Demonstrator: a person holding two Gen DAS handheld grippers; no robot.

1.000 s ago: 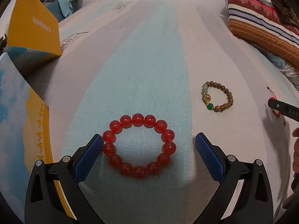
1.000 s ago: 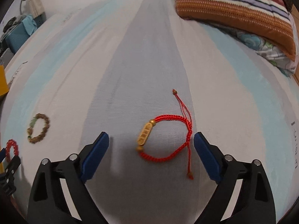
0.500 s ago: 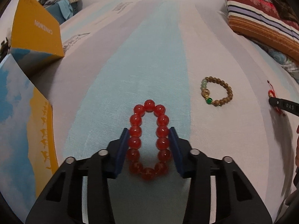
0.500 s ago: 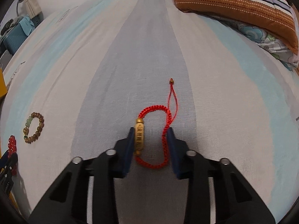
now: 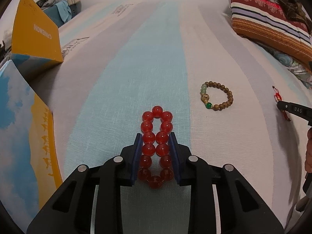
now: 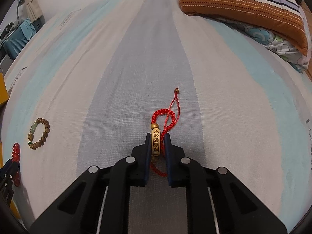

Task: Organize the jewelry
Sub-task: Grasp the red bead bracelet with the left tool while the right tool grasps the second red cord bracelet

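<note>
Bracelets lie pinched on a striped bedsheet (image 5: 159, 62) as two hand-held grippers close at once. On the left, the left gripper (image 5: 155, 136) has its blue pads pressed against both sides of a red bead bracelet (image 5: 156, 146), squeezing the ring into a narrow double row of beads; the jaws are closing, narrow but not together, with the bracelet between them and resting on the pale blue stripe. On the right, the right gripper (image 6: 157, 136) is closing on a red cord bracelet (image 6: 165, 117), its pads nearly together around the engraved gold tube charm (image 6: 156, 144), while the braided loop and its knotted tail spill forward onto the grey stripe. Between the two, well apart from either, sits a brown wooden bead bracelet (image 5: 216, 96) with pale green, gold and dark green beads. From the left wrist view the right gripper shows only as a black tip at the frame's right edge, beside part of the person's hand (image 5: 309, 152), cut off by the edge; the charm's characters are too small to read. Both grippers point steeply down at the sheet. At left stand a yellow box (image 5: 35, 31) and a sky-printed box (image 5: 21, 132), both partly cropped; a striped pillow (image 5: 269, 23) lies at upper right.
</note>
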